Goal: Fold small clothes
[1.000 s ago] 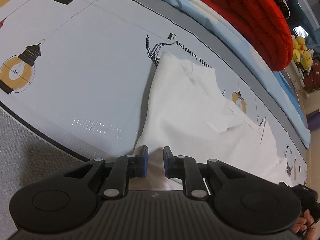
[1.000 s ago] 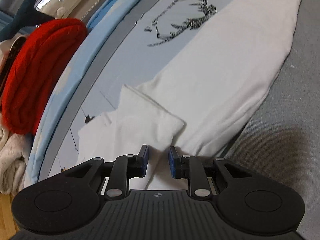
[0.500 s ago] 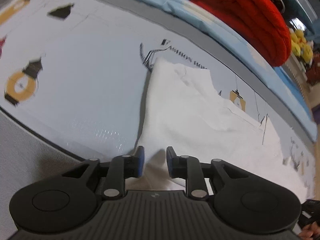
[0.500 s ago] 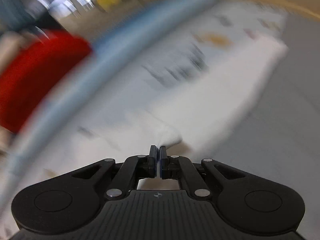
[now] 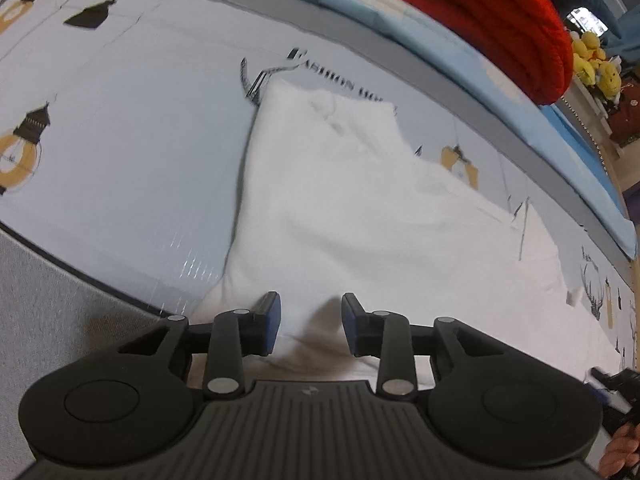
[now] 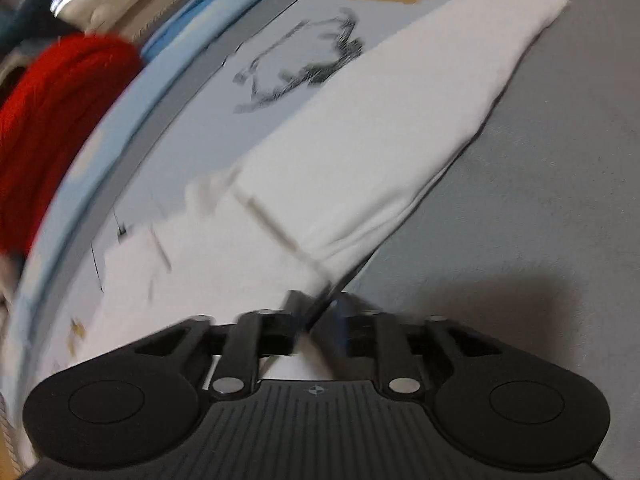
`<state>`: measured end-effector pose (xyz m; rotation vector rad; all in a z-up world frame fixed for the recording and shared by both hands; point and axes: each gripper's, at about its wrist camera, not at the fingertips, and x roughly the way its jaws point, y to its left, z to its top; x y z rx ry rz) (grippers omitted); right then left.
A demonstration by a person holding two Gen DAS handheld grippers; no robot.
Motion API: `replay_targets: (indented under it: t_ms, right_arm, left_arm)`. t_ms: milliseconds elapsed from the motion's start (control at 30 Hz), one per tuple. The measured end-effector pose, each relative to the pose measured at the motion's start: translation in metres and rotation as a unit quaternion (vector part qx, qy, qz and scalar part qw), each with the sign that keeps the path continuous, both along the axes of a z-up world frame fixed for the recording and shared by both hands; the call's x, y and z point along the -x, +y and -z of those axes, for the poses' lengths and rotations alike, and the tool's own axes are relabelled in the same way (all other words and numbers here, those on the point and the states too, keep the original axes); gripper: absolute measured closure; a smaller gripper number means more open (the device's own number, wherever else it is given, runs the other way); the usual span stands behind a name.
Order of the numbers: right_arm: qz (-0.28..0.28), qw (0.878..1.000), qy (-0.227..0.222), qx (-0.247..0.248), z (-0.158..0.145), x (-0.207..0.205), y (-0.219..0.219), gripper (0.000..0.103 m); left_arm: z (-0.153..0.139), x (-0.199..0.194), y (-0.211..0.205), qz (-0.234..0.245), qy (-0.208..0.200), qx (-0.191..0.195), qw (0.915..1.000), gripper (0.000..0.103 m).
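A white garment [image 5: 340, 208] lies flat on the printed bed sheet [image 5: 140, 140], folded into a long band [image 6: 360, 128] in the right wrist view. My left gripper [image 5: 310, 320] hovers over its near edge. The jaws are opening, the blue pads stand apart, and cloth shows below the gap without being pinched. My right gripper [image 6: 318, 320] sits at the other near end of the garment, where the cloth meets the grey cover [image 6: 520, 220]. Its jaws are opening too and are blurred. The garment's edge runs under them, and the pads are not pressing on it.
A red knitted item [image 5: 500, 20] lies at the far side of the bed, beyond a light blue border [image 5: 400, 12]. Yellow plush toys [image 5: 592, 64] sit past the bed at the far right. A person's hand [image 5: 620, 452] shows at the lower right corner.
The left jaws have spread wider over the white cloth and the view has slid a little. The right jaws closed tight half a second ago and now stand apart again; that view has shifted.
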<state>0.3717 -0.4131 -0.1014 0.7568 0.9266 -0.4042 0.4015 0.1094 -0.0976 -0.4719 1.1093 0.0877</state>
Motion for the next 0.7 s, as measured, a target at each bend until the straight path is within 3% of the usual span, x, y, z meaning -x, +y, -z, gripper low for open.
replay_targets:
  t_ms: [167, 367, 467, 533, 700]
  right_arm:
    - [0.026, 0.996, -0.062, 0.052, -0.029, 0.002, -0.046, 0.077]
    - [0.106, 0.991, -0.039, 0.068, -0.010, 0.002, -0.139, 0.071]
    - [0.139, 0.988, -0.025, 0.053, 0.005, 0.009, -0.174, 0.068]
    - [0.150, 0.987, -0.037, 0.040, 0.013, 0.010, -0.186, 0.068]
    - [0.155, 0.985, -0.048, 0.061, 0.010, -0.001, -0.200, 0.068]
  left_arm:
    - [0.000, -0.002, -0.006, 0.011, -0.002, 0.000, 0.9999, 0.061]
    - [0.001, -0.002, -0.007, 0.013, 0.000, -0.002, 0.9999, 0.061]
    - [0.002, -0.002, -0.007, 0.015, 0.001, -0.005, 0.9999, 0.061]
    - [0.002, -0.003, -0.008, 0.017, 0.002, -0.009, 0.9998, 0.061]
    - [0.002, -0.002, -0.012, 0.019, 0.000, -0.017, 0.9997, 0.059]
